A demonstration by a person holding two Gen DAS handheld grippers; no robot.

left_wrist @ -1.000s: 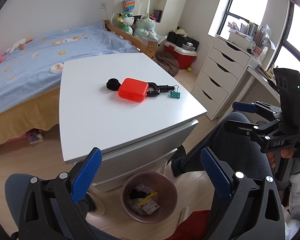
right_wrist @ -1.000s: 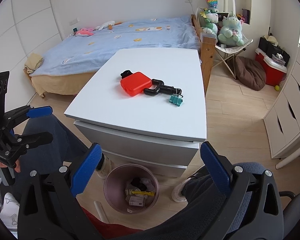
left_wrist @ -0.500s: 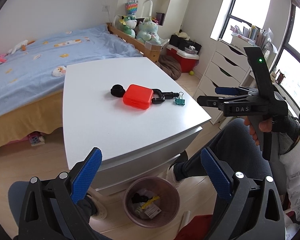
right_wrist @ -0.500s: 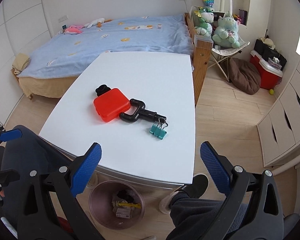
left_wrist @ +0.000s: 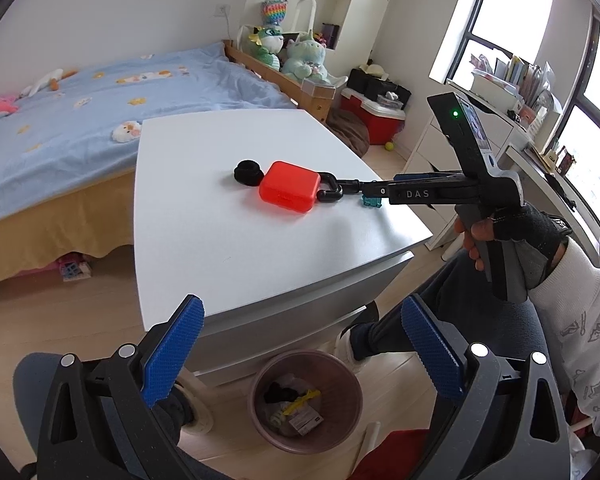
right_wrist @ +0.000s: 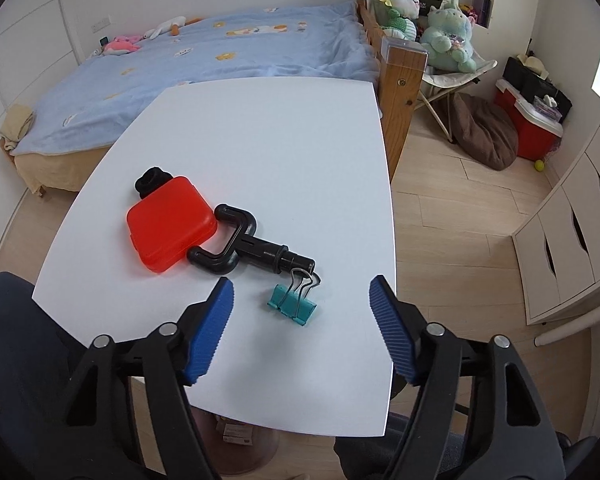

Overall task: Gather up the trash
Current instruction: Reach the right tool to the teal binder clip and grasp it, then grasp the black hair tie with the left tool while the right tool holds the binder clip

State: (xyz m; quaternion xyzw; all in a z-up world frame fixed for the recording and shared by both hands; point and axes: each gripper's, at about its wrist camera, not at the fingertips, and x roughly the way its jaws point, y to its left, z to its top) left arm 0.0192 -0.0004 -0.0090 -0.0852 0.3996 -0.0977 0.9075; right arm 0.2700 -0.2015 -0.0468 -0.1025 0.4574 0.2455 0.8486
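On the white table [right_wrist: 260,140] lie a red box [right_wrist: 168,224], a black U-shaped handle [right_wrist: 244,248], a small black knob [right_wrist: 152,180] and a teal binder clip [right_wrist: 294,304]. My right gripper [right_wrist: 300,300] hovers just above the clip. Its jaws are closing with the clip between them, and the blue pads [right_wrist: 214,320] stay clear of it. In the left wrist view the right gripper [left_wrist: 370,192] reaches in from the right, its tip over the clip [left_wrist: 370,201]. My left gripper [left_wrist: 300,320] hangs open and empty before the table's near edge, above a pink trash bin [left_wrist: 260,376].
The bin holds several scraps and shows under the table edge [right_wrist: 240,440]. A bed with a blue cover [right_wrist: 220,52] stands behind the table. White drawers [right_wrist: 572,232] line the right wall. A person's legs [left_wrist: 400,320] sit beside the bin.
My right gripper has moved forward and down over the table to the binder clip, and its jaws have narrowed. The left gripper has stayed nearly still.
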